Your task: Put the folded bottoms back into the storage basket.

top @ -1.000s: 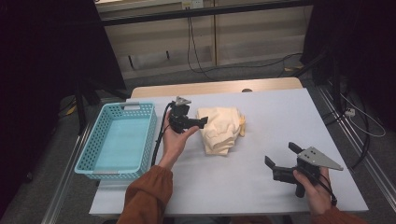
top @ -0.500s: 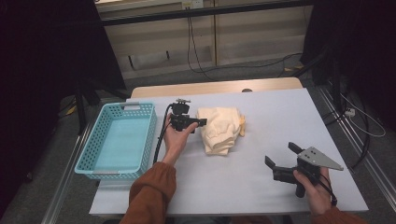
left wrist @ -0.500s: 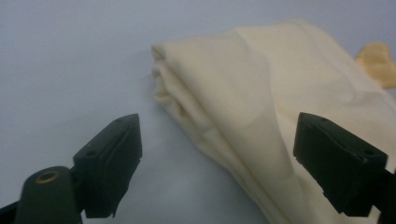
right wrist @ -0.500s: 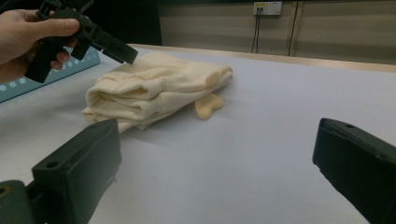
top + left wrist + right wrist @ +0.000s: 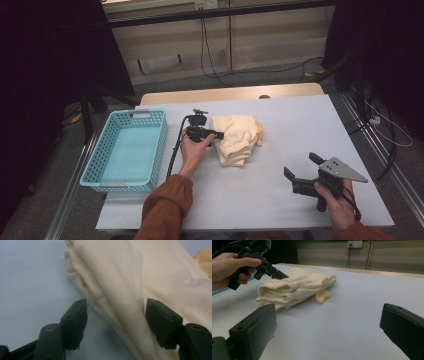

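We are at the grasp of the folded cream-coloured cotton garment (image 5: 236, 139), which lies on the pale grey surface (image 5: 300, 130) a little left of its middle, to the right of the light blue plastic basket (image 5: 127, 150). The left tool (image 5: 218, 135) has come to the garment's left edge, and its jaws have just been closing; they stand now about half wide. In the left gripper view a thick fold of the cloth (image 5: 120, 302) runs between them. The right jaw lies against the cloth, but the left jaw is apart from it, with bare surface showing between, so we judge that the fold is not yet pinched.

To do this step well, we should close the jaws fully on the fold before any lifting, and take several layers at once, not only the top sheet, because soft fabric slides out easily. We should keep the tips low, close to the surface, so that the lower layers are also caught. A slow first lift will show us if the bundle unfolds.

The right tool (image 5: 301, 173) rests near the right front corner, well apart from the garment, with its jaws wide and nothing between them. It could support the far end if the cloth hangs down.
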Motion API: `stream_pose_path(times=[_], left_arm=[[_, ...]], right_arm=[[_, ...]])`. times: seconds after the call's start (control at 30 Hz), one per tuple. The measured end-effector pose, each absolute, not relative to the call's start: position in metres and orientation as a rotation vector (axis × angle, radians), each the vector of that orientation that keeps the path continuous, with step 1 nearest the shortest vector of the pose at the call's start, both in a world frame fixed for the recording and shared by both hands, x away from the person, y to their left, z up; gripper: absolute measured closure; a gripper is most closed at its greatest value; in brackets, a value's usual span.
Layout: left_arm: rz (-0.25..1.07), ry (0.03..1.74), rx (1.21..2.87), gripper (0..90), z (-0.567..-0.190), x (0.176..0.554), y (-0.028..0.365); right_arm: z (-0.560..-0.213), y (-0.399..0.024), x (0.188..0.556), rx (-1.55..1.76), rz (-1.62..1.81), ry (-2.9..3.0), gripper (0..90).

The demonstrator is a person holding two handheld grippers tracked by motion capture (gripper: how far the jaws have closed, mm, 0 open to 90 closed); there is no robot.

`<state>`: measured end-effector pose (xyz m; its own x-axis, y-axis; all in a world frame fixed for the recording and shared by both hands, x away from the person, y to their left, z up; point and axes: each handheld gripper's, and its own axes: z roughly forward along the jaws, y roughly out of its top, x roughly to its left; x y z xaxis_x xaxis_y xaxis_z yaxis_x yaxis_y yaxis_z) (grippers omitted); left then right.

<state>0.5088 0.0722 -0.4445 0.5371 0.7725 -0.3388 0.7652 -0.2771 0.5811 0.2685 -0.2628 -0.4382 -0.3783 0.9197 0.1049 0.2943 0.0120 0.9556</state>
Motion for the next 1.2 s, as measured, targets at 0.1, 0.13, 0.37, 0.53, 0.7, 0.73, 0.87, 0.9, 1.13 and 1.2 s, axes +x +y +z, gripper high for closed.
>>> stream_pose_path(times=[0.1,0.13,0.37,0.53,0.7,0.73,0.87,0.9,1.13,1.2], left_arm=[[-0.022,1.252,2.042,44.0,-0.447,0.507,0.071],[-0.022,1.252,2.042,43.8,-0.447,0.507,0.071],[0.016,1.306,2.031,40.3,-0.446,0.503,0.063],[-0.035,1.332,2.011,53.1,-0.446,0.501,0.06],[-0.048,1.346,2.003,53.7,-0.446,0.502,0.061],[-0.049,1.344,2.003,53.9,-0.447,0.502,0.061],[-0.039,1.31,2.016,64.4,-0.448,0.498,0.057],[-0.036,1.309,2.011,65.1,-0.449,0.498,0.057],[-0.054,1.305,1.96,70.4,-0.452,0.497,0.06],[-0.062,1.308,1.96,71.3,-0.45,0.498,0.06]], right_arm=[[-0.438,-0.263,0.268,1.247,1.385,1.712,0.7],[-0.438,-0.263,0.268,1.247,1.385,1.712,0.7],[-0.439,-0.262,0.269,1.256,1.387,1.711,0.7],[-0.439,-0.262,0.269,1.252,1.386,1.712,0.7],[-0.439,-0.262,0.269,1.252,1.385,1.712,0.7],[-0.439,-0.262,0.269,1.252,1.384,1.713,0.7],[-0.438,-0.263,0.269,1.256,1.38,1.711,0.5],[-0.439,-0.263,0.269,1.257,1.376,1.709,0.6],[-0.439,-0.263,0.269,1.257,1.379,1.712,0.6],[-0.439,-0.263,0.269,1.256,1.377,1.71,0.5]])
